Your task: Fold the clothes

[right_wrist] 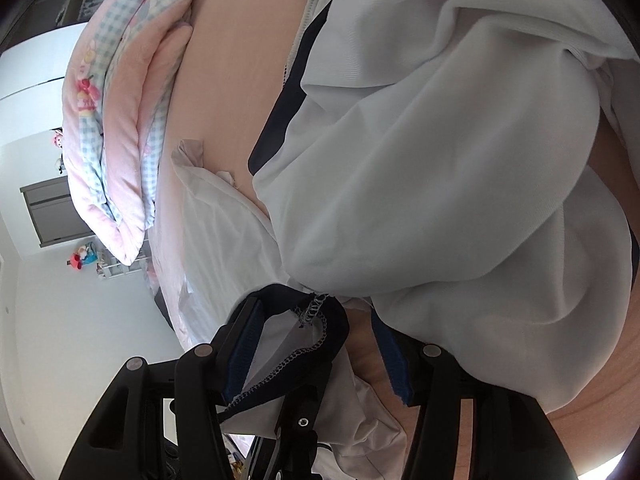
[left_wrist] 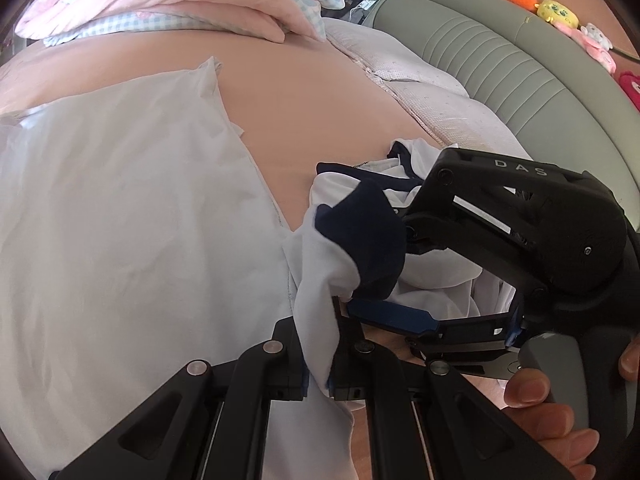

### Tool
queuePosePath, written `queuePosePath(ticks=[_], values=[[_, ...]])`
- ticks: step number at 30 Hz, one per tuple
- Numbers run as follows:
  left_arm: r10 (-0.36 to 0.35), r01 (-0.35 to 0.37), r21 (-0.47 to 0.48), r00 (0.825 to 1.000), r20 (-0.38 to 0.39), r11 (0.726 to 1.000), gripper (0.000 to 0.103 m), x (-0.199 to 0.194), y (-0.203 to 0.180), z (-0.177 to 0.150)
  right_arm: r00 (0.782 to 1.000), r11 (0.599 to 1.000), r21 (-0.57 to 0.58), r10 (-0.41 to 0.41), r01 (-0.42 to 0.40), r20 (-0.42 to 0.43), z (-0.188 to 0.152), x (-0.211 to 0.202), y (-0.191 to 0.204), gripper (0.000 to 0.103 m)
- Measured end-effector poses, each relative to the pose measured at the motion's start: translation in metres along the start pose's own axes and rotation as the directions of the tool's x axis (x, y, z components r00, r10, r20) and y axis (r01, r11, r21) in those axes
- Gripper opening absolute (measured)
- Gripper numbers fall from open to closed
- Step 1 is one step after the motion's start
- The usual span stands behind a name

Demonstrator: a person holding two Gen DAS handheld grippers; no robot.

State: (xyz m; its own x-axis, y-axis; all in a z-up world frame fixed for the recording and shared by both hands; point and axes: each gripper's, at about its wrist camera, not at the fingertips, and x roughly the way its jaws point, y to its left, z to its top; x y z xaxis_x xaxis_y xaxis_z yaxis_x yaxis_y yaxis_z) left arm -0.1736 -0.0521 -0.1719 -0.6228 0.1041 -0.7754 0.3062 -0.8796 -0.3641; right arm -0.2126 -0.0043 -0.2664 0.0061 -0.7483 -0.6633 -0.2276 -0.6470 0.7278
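Between left gripper (left_wrist: 318,354) fingers: shirt (left_wrist: 320,280).

Soft daylight, mild shadows, sharp centre — fisheye-bent, dark-vignetted edges

My left gripper (left_wrist: 318,354): jaws nearly closed, pinching white cloth, fingers pointing far. My right gripper (left_wrist: 400,236), seen from left camera: far and right of left one, lying sideways, tips pointing left, pads apart. In right view, right gripper (right_wrist: 320,344) jaws wide, dark hem draped over left finger (right_wrist: 240,352). My right hand (left_wrist: 560,408) wraps handle, near right.
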Motion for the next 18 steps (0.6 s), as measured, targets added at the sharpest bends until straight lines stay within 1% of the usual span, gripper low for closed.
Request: queuePosePath(ticks=[2,4,9,11,13,16,18], values=[[-0.01,0.01,-0.005,1.0,-0.002,1.0,0.004,0.0,0.002,0.0,1.0,1.0,-0.001,-0.003,0.003,-0.003,0.001,0.002,0.002,0.056],[-0.011,0.011,0.01,1.0,-0.005,1.0,0.004,-0.001,0.001,0.0,1.0,1.0,0.016,0.0,0.0,0.0,0.003,0.004,0.003,0.056],[-0.029,0.03,0.025,0.999,-0.022,0.999,0.005,0.002,-0.003,-0.002,0.999,0.998,0.056,0.036,-0.035,-0.003,0.004,0.005,0.006,0.055],[-0.06,0.06,0.013,0.998,-0.035,0.998,0.005,0.004,-0.003,-0.002,1.0,0.999,0.044,0.026,-0.027,0.009,0.004,0.002,0.01,0.056],[-0.083,0.084,0.006,0.995,-0.048,0.996,0.004,0.006,-0.002,-0.004,1.0,0.999,0.03,0.023,-0.023,0.003,0.006,0.002,0.014,0.056],[-0.082,0.085,0.045,0.995,-0.06,0.995,0.004,0.008,-0.007,-0.006,1.0,0.999,0.04,0.03,-0.031,0.004,0.007,0.002,0.017,0.056],[-0.089,0.092,0.049,0.994,-0.063,0.995,0.004,0.008,-0.008,-0.007,1.0,0.999,0.043,0.027,-0.027,0.002,0.008,0.004,0.019,0.056]])
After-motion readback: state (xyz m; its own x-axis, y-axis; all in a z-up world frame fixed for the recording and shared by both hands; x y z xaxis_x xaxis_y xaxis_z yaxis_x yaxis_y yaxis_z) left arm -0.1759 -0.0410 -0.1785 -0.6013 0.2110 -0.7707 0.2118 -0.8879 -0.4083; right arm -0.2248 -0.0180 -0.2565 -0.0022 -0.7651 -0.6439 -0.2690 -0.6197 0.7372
